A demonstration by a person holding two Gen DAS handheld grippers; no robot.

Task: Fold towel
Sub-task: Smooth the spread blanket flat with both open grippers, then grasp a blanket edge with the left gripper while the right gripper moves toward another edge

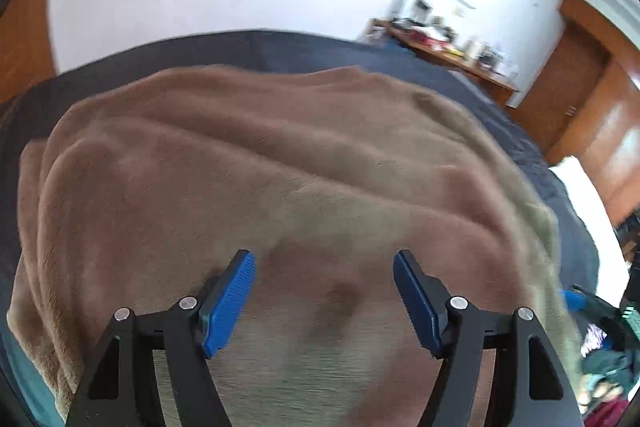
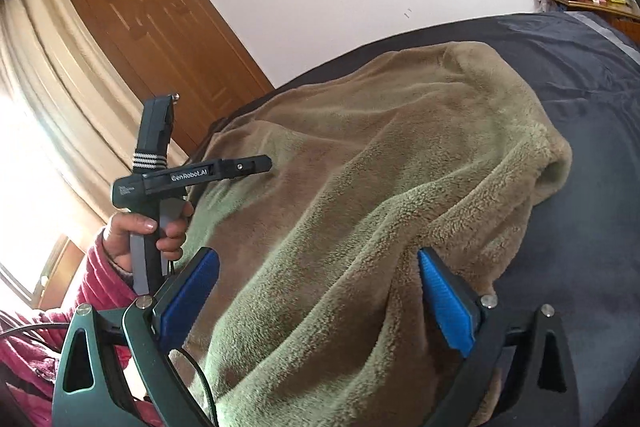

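Note:
A fluffy tan-brown towel (image 1: 248,167) lies rumpled over a dark blue bed (image 1: 304,51) and fills most of both views. My left gripper (image 1: 324,301) hovers just over the towel's near part, open, with nothing between its blue pads. The towel (image 2: 360,187) shows a rolled fold at its far right edge in the right wrist view. My right gripper (image 2: 320,303) is open over the towel's near end, its fingers spread either side of a ridge of cloth. The left gripper's body (image 2: 188,175) appears there too, held in a hand (image 2: 132,231) at the towel's left edge.
The bed (image 2: 580,99) extends beyond the towel to the right. A wooden desk (image 1: 452,55) cluttered with small items stands by the white wall. Wooden doors (image 2: 160,39) and a cream curtain (image 2: 52,87) flank the room. A red sleeve (image 2: 92,287) is at lower left.

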